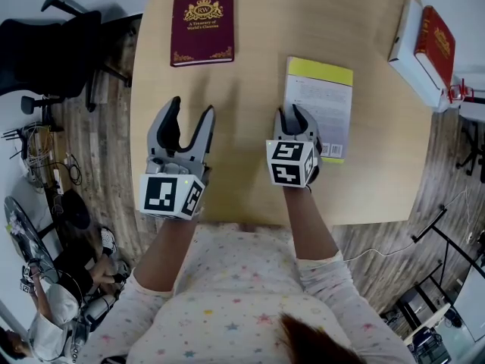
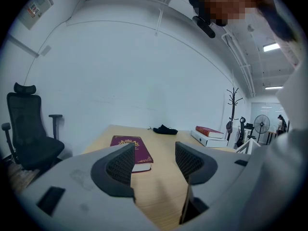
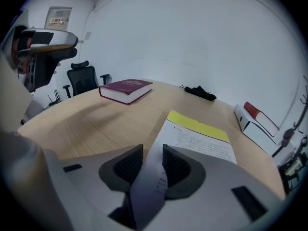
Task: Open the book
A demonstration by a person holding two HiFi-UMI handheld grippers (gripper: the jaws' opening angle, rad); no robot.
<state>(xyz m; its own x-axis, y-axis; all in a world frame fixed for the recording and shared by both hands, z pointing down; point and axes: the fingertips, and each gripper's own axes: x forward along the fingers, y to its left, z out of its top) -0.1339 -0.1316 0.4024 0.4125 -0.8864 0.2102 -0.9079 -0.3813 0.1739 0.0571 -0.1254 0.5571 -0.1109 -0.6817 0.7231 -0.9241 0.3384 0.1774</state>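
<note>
Corner of book [image 1: 319, 106]: hidden under your right gripper [image 1: 295, 117].
Print: too small to read.
Chair [image 1: 45, 48]: cut off at left.

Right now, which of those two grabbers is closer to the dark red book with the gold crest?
Left. The left gripper hovers open just short of the maroon book; the right gripper is off to its side, pinching a leaf of the yellow-banded book.

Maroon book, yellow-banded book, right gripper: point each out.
maroon book [image 1: 202, 25], head view, centre of its cover.
yellow-banded book [image 1: 324, 106], head view, white printed area.
right gripper [image 3: 151, 149], right gripper view, between its fingers.
</note>
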